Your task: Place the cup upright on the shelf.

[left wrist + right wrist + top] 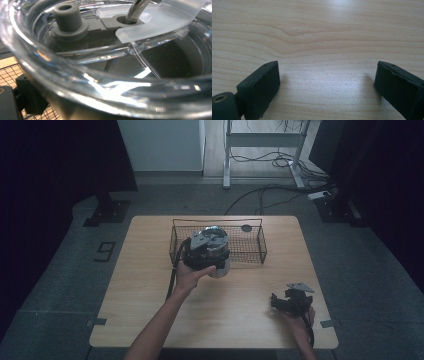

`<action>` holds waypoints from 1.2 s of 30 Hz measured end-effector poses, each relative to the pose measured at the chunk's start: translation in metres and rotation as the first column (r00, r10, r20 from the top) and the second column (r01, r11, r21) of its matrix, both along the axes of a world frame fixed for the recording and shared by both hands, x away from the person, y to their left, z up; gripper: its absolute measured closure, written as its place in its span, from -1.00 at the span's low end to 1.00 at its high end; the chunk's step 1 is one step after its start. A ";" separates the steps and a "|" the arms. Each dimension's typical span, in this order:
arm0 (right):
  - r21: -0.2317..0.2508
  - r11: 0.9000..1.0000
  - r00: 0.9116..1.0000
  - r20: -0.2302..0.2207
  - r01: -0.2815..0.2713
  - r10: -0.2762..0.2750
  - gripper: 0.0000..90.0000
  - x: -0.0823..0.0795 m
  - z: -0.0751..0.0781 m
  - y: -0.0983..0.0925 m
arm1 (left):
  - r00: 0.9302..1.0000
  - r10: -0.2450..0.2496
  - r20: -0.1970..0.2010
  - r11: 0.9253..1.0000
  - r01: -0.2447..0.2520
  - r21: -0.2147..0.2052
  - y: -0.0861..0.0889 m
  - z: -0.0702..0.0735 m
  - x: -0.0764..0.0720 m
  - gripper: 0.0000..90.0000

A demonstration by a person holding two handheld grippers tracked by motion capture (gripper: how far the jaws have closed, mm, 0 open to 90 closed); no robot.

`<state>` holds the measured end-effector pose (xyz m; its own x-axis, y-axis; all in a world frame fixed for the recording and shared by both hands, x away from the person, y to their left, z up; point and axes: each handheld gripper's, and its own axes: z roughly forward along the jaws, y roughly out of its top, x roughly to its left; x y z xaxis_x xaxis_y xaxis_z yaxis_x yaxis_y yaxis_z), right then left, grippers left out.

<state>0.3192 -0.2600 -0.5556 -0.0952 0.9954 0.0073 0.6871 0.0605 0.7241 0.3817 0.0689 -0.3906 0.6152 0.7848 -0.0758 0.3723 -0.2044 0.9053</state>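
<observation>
A wire basket stands toward the far edge of the table, its mesh bare where it shows to the right of the left gripper. That gripper, carried in the person's left hand, is held at the basket's near left corner and grasps a clear lidded cup, which sits at the basket's near rim; whether the cup rests on the wire, on the table or hangs free cannot be told from above, as the gripper covers most of it. In the left gripper view the cup's clear lid presses close to the lens: a grey stopper stands on it, a metal straw passes through a hole beside it, and a frosted tab lies across. The cup's inside looks dark; contents cannot be made out. One black jaw block shows at lower left against the basket mesh; the other jaw is hidden behind the cup. The right gripper rests near the table's near right corner in the right hand, well apart from cup and basket. Its jaws stand wide apart over bare wood, with nothing between them.
</observation>
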 end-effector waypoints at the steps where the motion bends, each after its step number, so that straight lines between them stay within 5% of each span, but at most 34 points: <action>1: 0.000 1.000 1.000 0.000 0.000 0.000 -0.87 0.000 0.000 0.000 | 1.000 0.002 0.001 1.000 -0.002 0.004 0.000 0.001 0.001 -0.91; 36: 0.001 1.000 1.000 0.005 0.002 -0.002 -0.87 0.000 0.000 0.000 | 0.997 0.069 -0.030 0.998 -0.069 0.002 0.002 0.009 0.039 -0.91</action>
<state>0.3193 -0.2598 -0.5559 -0.0933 0.9956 0.0081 0.6838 0.0582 0.7274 0.4211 0.0704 -0.3811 0.5568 0.8254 -0.0929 0.4127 -0.1779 0.8933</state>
